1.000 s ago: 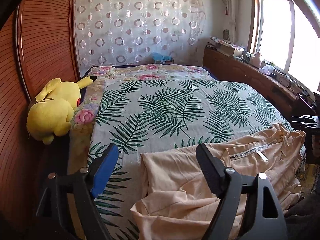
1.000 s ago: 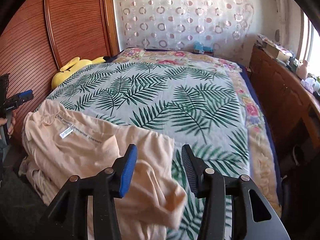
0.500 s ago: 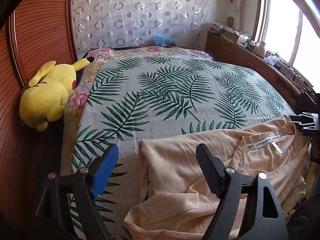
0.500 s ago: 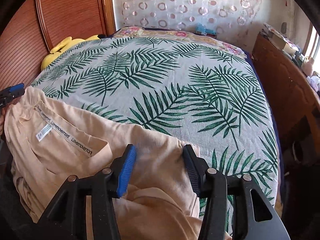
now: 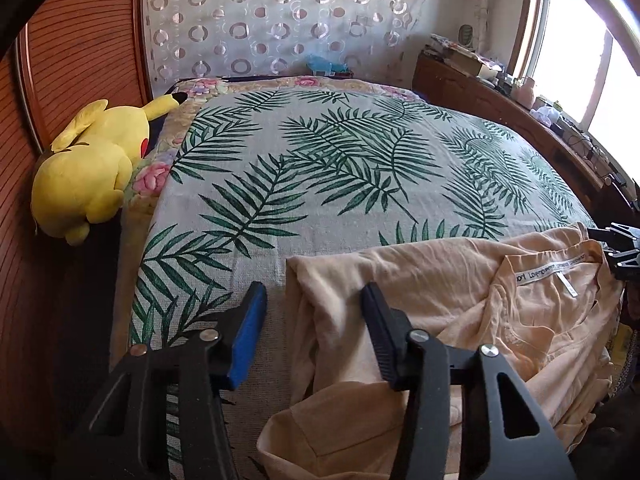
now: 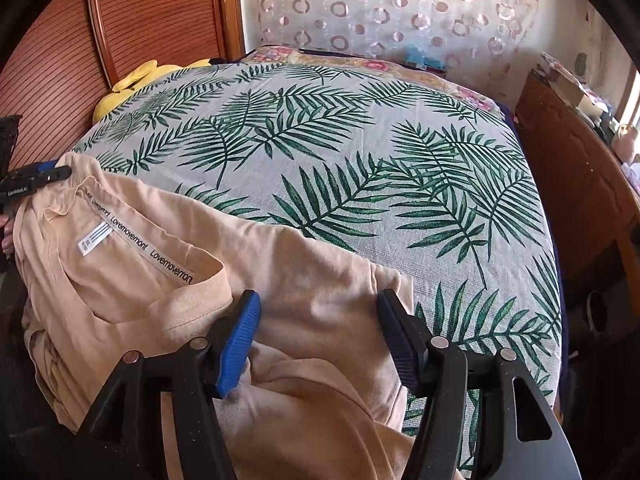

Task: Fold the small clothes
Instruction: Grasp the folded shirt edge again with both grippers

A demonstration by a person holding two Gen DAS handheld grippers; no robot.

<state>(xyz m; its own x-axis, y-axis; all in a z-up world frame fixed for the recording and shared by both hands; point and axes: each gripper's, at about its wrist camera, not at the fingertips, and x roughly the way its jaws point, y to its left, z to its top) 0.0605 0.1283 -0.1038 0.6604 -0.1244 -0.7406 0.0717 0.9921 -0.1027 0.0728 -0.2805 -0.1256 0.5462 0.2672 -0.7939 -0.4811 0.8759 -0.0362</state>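
Peach T-shirt [image 5: 460,292] lies crumpled at the near edge of the bed [image 5: 340,168], on the palm-leaf bedspread [image 6: 360,168], its lower part spilling over that edge. Neck opening faces up, with the printed neck tape [image 6: 132,236] and a small white size tag [image 6: 94,238] showing.

Left gripper [image 5: 310,330]: jaws apart and have just been closing. Blue pad [image 5: 248,336] sits over bare bedspread just beside the shirt's left folded edge; black pad [image 5: 380,336] sits over the cloth. The folded edge runs between the two pads, but neither visibly presses on it. No clamp.

Right gripper [image 6: 320,336]: jaws apart and have just been opening. Blue pad [image 6: 238,344] lies against the cloth just below the collar rib; dark pad [image 6: 396,340] stands at the shirt's right sleeve edge, near where fabric meets bedspread. Shoulder and sleeve cloth spans the gap between the pads, lying loose, not pinched.

In the right wrist view the left gripper's tips show at the far left, touching the shirt's other shoulder. Yellow plush toy [image 5: 88,172] sits off the bed's far left side against the wooden panel [image 5: 72,60]. Far half of the bed carries only the bedspread.
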